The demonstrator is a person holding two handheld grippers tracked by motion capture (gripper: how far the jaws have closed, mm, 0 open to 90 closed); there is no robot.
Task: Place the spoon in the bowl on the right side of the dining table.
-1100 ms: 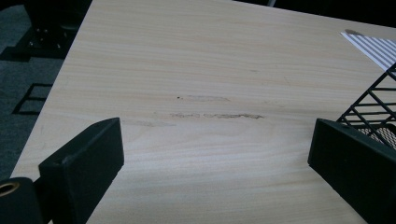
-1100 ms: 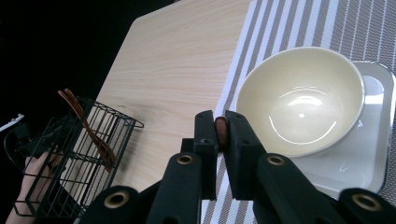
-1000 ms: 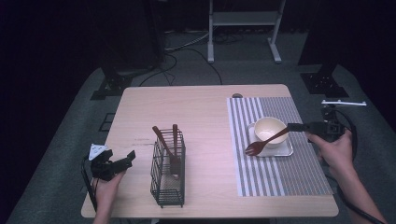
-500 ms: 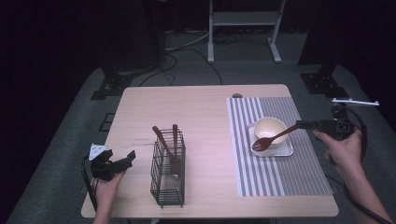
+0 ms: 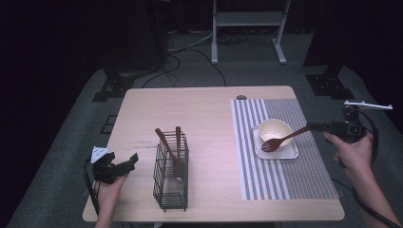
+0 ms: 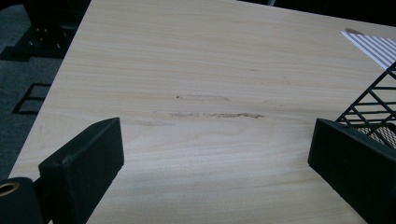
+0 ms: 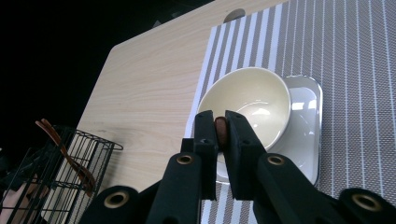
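R tongs (image 5: 317,127) clamped on wooden spoon (image 5: 280,141) handle, spoon head over tray (image 5: 290,153) by bowl (image 5: 274,129), L tongs (image 5: 127,162) wide, holding nothing

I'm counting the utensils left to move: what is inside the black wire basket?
In the wire basket, two brown wooden utensils stand with handles leaning out the top. Their lower ends are partly hidden behind the mesh, so I cannot tell what kind each is.

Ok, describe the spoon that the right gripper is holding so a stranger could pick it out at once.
Start at the striped placemat on the right side of the wooden table, where a cream bowl sits on a small pale tray. The wooden spoon slants over that tray beside the bowl, its handle pinched in the right gripper. Unlike the wooden utensils standing in the black wire basket, it is held nearly level.
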